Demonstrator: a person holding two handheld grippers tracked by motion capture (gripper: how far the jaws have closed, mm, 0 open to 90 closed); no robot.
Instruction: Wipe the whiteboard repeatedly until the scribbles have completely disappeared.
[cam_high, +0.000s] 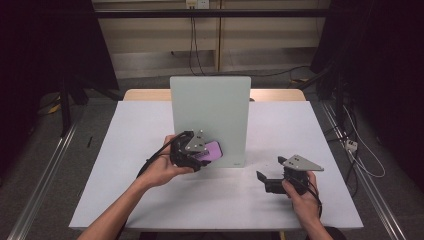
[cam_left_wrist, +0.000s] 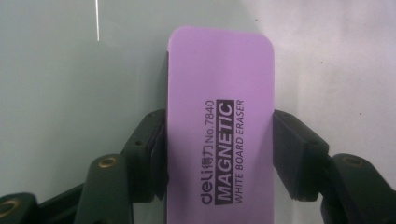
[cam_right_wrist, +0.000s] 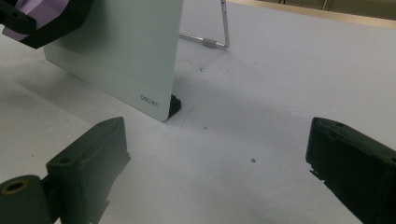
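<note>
White table (cam_high: 150, 190), dark room. My left gripper (cam_high: 200, 152) clamps the purple eraser (cam_left_wrist: 219, 121) against the whiteboard (cam_high: 210, 110); my right gripper (cam_high: 270, 175) gapes empty.

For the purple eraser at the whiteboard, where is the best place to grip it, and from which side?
Across its two long edges, near mid-length, coming from the short end nearest the person. The eraser is a flat rounded rectangle, narrow enough to fit between the fingers. The left gripper holds it this way, its printed face up and far end free toward the whiteboard.
</note>
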